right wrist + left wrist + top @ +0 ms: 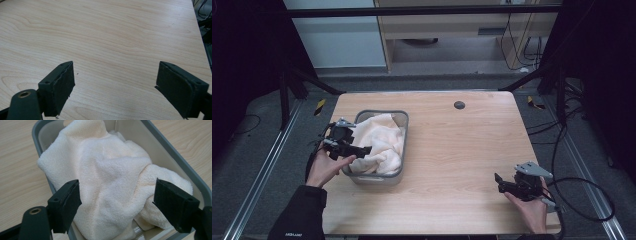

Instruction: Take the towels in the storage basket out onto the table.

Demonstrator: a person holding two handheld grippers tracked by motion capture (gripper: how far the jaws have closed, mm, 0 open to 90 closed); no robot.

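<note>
A cream towel [379,142] lies crumpled in a grey plastic bin [398,117] on the left part of the wooden table. In the left gripper view the towel [110,175] bulges over the bin's rim [175,155]. My left gripper [362,150] hovers at the bin's left side, open, its jaws spread to either side of the towel without closing on it [116,202]. My right gripper [498,181] rests near the table's front right corner, open, with bare wood between its jaws [115,85].
A small dark round hole cover [459,105] sits near the table's far edge. Bare wooden tabletop [457,150] stretches between the bin and my right gripper. Cables [584,195] trail off the right side of the table.
</note>
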